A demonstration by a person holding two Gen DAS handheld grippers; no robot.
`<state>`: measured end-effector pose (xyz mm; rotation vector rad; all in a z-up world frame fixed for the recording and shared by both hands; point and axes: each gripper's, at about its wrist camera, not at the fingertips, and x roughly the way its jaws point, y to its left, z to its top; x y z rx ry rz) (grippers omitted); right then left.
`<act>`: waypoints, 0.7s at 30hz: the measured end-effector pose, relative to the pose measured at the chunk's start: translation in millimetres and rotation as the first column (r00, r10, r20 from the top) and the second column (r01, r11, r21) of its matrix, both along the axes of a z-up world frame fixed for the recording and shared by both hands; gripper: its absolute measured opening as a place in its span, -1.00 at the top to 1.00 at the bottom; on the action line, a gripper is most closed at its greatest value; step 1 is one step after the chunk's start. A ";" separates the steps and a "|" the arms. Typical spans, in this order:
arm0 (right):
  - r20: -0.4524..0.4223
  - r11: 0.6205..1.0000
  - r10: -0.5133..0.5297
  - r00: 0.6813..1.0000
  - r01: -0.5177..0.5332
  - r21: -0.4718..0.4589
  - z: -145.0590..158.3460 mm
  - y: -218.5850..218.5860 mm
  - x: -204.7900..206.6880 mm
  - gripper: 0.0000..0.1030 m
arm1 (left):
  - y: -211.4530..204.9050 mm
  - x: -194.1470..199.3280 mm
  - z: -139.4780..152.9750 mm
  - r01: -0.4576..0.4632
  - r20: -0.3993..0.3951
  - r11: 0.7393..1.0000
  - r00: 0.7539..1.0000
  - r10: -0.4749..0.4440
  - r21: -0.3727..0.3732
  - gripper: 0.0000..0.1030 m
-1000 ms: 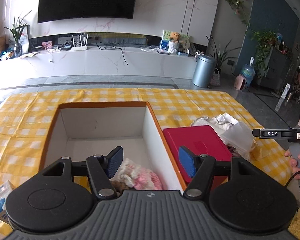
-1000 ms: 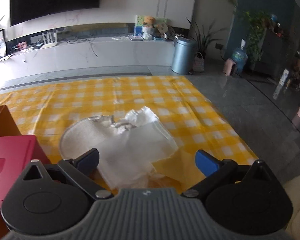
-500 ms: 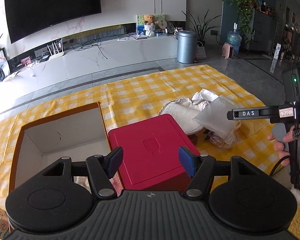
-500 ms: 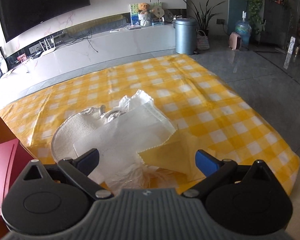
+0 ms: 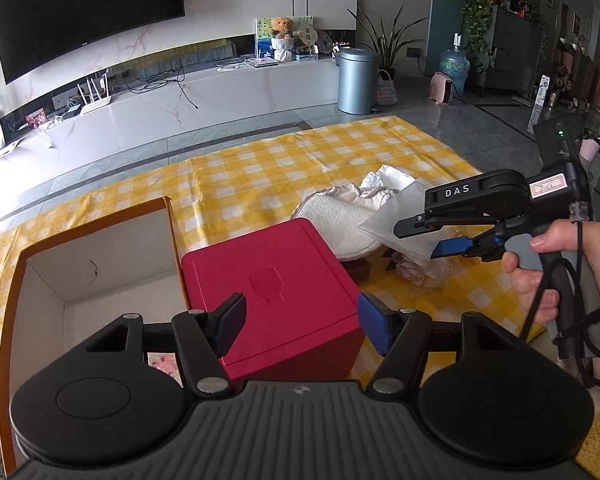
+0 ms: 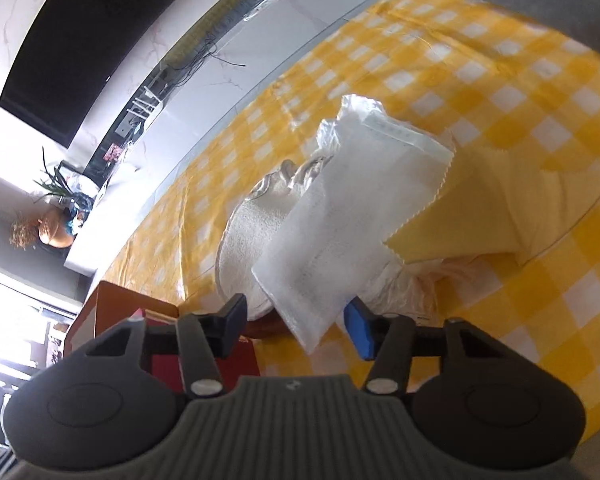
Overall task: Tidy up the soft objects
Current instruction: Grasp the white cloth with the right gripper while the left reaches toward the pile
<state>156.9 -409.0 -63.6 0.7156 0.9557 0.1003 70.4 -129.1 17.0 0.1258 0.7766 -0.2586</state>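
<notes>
On the yellow checked cloth [image 5: 260,168], a red box [image 5: 276,280] stands just beside an open cardboard box [image 5: 96,276] and lies between the left gripper [image 5: 300,326], whose fingers are spread wide with nothing between them, and the pile of soft things. In this pile a white pouch [image 6: 340,224] lies on a cream towel [image 6: 244,236], beside a yellow rag [image 6: 500,208]; its long axis runs away from the right gripper [image 6: 296,320]. This gripper is open, and the near corner of the pouch points in between its fingers.
</notes>
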 end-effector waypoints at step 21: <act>0.469 0.968 0.097 0.878 -0.194 0.162 76.6 2.5 -49.3 1.00 | 9.6 -14.7 13.4 -0.028 0.002 0.998 1.000 0.028 0.056 -0.46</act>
